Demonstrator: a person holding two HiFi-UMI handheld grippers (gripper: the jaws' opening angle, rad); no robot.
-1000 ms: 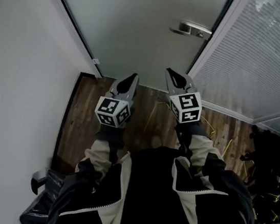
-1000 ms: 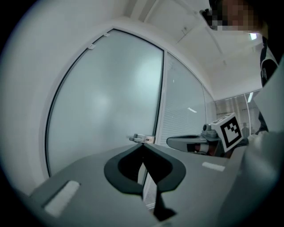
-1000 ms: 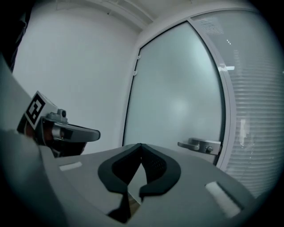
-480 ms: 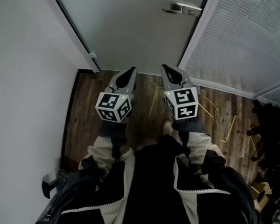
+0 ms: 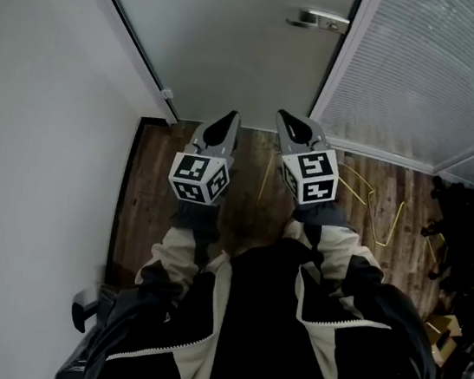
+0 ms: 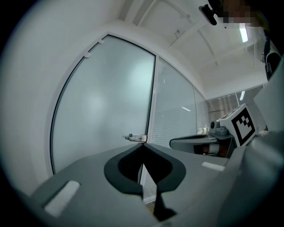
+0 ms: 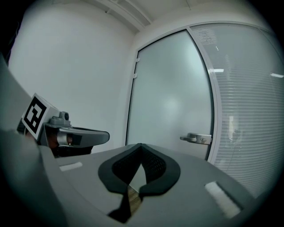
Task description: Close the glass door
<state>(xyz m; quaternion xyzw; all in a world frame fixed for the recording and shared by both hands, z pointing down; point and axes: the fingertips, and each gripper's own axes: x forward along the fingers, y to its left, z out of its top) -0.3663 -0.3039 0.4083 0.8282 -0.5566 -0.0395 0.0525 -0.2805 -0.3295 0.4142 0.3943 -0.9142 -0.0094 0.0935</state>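
Note:
The frosted glass door (image 5: pixel 241 36) fills the top of the head view, and its metal lever handle (image 5: pixel 320 20) sits at the door's right edge. That edge lies along the frame of the blind-covered partition; whether it is latched I cannot tell. My left gripper (image 5: pixel 227 122) and right gripper (image 5: pixel 289 120) are side by side below the door, pointing at it and touching nothing. Both are shut and empty. In the left gripper view the shut left gripper (image 6: pixel 142 145) points just below the handle (image 6: pixel 136 138). In the right gripper view the shut right gripper (image 7: pixel 140 145) faces the door (image 7: pixel 171 97), with the handle (image 7: pixel 197 138) to its right.
A white wall (image 5: pixel 38 112) runs along the left. The glass partition with blinds (image 5: pixel 437 72) closes the right. Yellow wires (image 5: pixel 368 190) lie on the wooden floor (image 5: pixel 148 198), dark equipment (image 5: pixel 467 234) is piled at the far right, and a black object (image 5: pixel 84 312) sits at lower left.
Both grippers have drawn back a little from the door, so the handle now sits farther from their tips. Both stay shut and empty.

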